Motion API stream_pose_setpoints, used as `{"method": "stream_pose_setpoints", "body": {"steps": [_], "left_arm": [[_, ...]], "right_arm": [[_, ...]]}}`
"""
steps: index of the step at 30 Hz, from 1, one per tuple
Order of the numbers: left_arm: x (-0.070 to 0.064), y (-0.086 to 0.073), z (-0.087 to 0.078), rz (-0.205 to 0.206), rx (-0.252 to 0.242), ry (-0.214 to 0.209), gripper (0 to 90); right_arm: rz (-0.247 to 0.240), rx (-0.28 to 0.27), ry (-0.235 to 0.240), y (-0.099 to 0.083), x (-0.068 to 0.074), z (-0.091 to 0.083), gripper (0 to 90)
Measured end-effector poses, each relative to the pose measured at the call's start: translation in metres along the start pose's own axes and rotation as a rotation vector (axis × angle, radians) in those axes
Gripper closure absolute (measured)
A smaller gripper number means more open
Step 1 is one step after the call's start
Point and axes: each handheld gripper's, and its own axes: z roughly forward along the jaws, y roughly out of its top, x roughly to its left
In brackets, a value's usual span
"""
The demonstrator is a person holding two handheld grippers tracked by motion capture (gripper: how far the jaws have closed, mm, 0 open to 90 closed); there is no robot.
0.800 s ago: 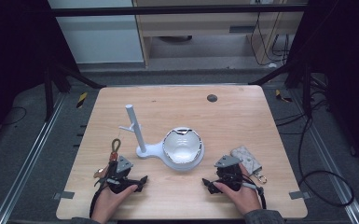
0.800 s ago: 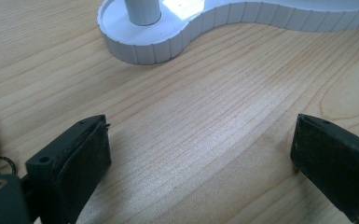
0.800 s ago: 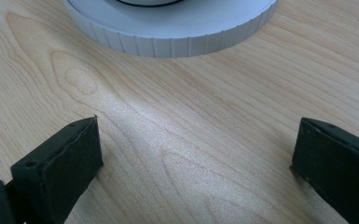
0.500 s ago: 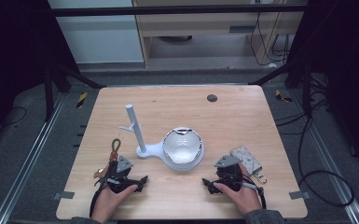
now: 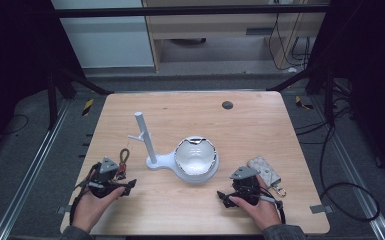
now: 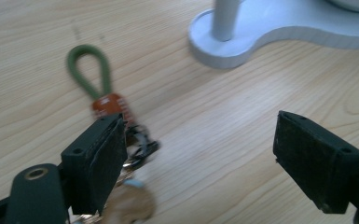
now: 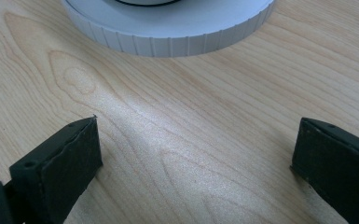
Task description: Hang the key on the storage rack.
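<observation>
Your left gripper [image 5: 126, 185] rests on the tabletop [image 5: 260, 130], fingers spread wide, just beside the green-looped keychain [image 6: 103, 95]. Centre: the white stand [image 5: 180, 159]. Your right gripper [image 5: 223, 196], fingers likewise apart, lies near the patterned key pouch [image 5: 264, 169].

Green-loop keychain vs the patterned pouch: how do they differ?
The keychain lies beside the left gripper; the pouch lies beside the right gripper. The keychain is a thin cord loop with metal bits; the pouch is flat, broader and pale. Both rest on the table, ungripped.
</observation>
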Motion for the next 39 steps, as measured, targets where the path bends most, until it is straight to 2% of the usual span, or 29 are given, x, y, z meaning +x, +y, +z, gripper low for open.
{"method": "stream_pose_setpoints", "body": {"steps": [6, 9, 13, 18, 24, 31, 34, 39], "left_arm": [[0.023, 0.009, -0.001, -0.017, 0.070, 0.056, 17.2], [0.030, 0.013, 0.000, -0.035, 0.086, 0.061, 18.6], [0.037, 0.021, 0.003, -0.054, 0.139, 0.055, 22.3], [0.043, 0.035, 0.007, -0.061, 0.203, 0.040, 26.6], [0.049, 0.042, 0.014, -0.074, 0.256, 0.053, 30.2], [0.058, 0.045, 0.021, -0.128, 0.299, 0.041, 39.1], [0.058, 0.047, 0.026, -0.154, 0.313, 0.025, 42.5], [0.053, 0.053, 0.040, -0.167, 0.341, 0.031, 46.4]], "right_arm": [[0.000, -0.001, 0.000, 0.000, 0.000, 0.000, 1.3], [-0.001, -0.001, -0.001, 0.000, 0.000, 0.000, 1.3], [0.000, -0.001, 0.000, 0.000, 0.000, 0.000, 1.3], [0.000, -0.001, 0.000, 0.000, 0.000, 0.000, 1.3], [-0.002, -0.001, -0.001, 0.000, 0.000, 0.000, 1.3], [0.000, -0.001, 0.000, 0.000, 0.000, 0.000, 1.3], [0.000, -0.001, 0.000, 0.000, 0.000, 0.000, 1.3], [-0.001, -0.001, -0.001, 0.000, 0.000, 0.000, 1.3]]}}
